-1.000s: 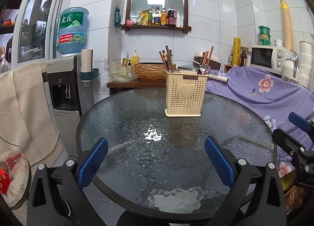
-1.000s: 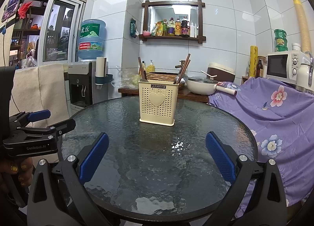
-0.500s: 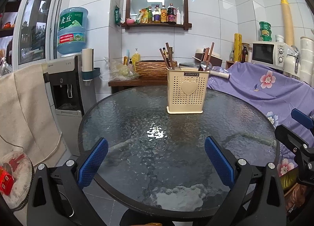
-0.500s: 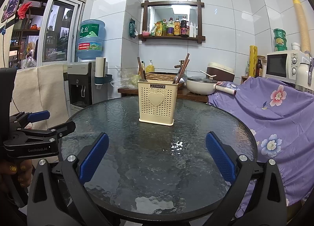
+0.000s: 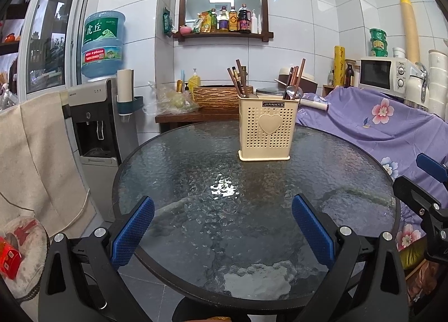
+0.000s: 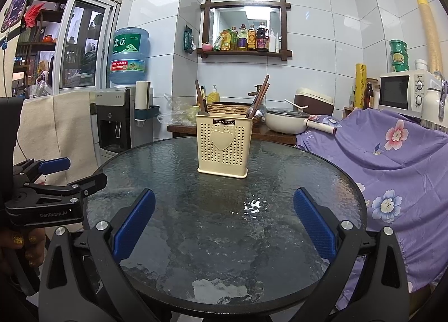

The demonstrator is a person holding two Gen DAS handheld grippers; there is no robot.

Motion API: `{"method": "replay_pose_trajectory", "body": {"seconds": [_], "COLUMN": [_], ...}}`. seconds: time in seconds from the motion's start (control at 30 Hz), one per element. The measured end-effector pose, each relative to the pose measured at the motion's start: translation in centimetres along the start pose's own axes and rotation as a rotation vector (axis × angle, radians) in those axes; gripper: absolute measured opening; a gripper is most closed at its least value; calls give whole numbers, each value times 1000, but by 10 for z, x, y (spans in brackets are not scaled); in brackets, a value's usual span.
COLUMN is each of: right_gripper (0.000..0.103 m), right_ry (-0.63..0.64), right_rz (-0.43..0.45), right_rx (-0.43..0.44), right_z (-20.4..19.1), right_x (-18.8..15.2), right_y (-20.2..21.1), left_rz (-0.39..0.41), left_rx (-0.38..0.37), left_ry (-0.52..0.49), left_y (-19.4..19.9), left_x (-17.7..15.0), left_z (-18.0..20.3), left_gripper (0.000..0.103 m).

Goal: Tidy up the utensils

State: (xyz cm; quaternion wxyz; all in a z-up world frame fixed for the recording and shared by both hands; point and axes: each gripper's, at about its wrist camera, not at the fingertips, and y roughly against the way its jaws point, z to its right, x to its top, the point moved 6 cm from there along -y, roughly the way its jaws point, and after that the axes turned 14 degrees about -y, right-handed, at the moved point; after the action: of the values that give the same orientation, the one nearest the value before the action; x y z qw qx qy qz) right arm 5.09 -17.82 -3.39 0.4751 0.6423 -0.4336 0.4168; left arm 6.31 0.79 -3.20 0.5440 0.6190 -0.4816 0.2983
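Showing hand (image 6: 16, 241) beside left tongs (image 6: 75, 171)

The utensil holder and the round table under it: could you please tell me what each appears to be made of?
The utensil holder looks like moulded cream plastic with a matte finish: rows of small punched holes, a raised heart and a stuck-on label. The round table appears to be textured glass in a dark rim, probably metal: its rippled surface throws bright glare and shows shapes beneath.
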Motion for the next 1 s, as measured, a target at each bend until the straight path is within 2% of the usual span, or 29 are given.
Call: {"method": "replay_pose_trajectory", "body": {"seconds": [1.0], "right_gripper": [97], "right_ry": [4], "right_rz": [-6], "right_rx": [2], "right_z": [4], "right_x": [-1], "right_y": [0], "left_rz": [3], "left_rx": [-8], "left_ry": [13], "left_y": [1], "left_x": [-1], "left_z": [-3], "left_gripper": [97]}}
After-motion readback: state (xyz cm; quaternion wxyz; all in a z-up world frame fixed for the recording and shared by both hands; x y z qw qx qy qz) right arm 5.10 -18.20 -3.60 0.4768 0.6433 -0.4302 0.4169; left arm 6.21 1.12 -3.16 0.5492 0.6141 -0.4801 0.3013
